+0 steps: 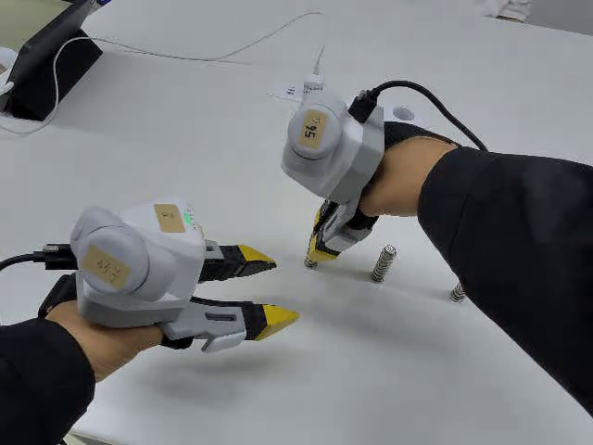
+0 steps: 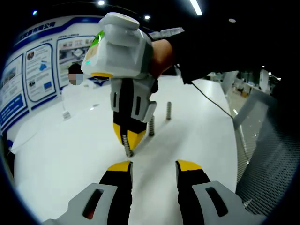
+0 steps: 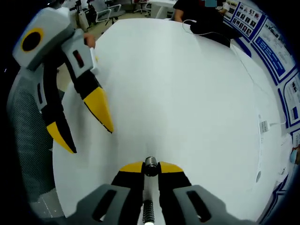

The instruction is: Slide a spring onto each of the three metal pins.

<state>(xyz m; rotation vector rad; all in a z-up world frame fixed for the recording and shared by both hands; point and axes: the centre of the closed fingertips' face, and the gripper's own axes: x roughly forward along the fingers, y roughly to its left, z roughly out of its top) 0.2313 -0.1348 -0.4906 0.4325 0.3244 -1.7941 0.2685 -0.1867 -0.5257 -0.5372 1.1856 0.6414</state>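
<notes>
My right gripper [image 1: 319, 253] points down at the white table [image 1: 185, 139] and is shut on a spring [image 1: 310, 263] that stands on a pin. In the right gripper view the jaws [image 3: 150, 168] close around the spring's top end [image 3: 150, 164]. From the left gripper view, that gripper [image 2: 128, 139] pinches the spring [image 2: 127, 146] just above the tabletop. Two more upright pins wear springs: one [image 1: 383, 263] just to the right, another [image 1: 458, 292] half hidden by my right sleeve. My left gripper [image 1: 269, 289] hovers open to the left, holding nothing.
A black tablet stand [image 1: 46, 56] sits at the far left corner, with a white cable [image 1: 185, 54] running to a small white plug [image 1: 313, 85]. The table's edge [image 2: 236, 140] drops off beside a mesh panel.
</notes>
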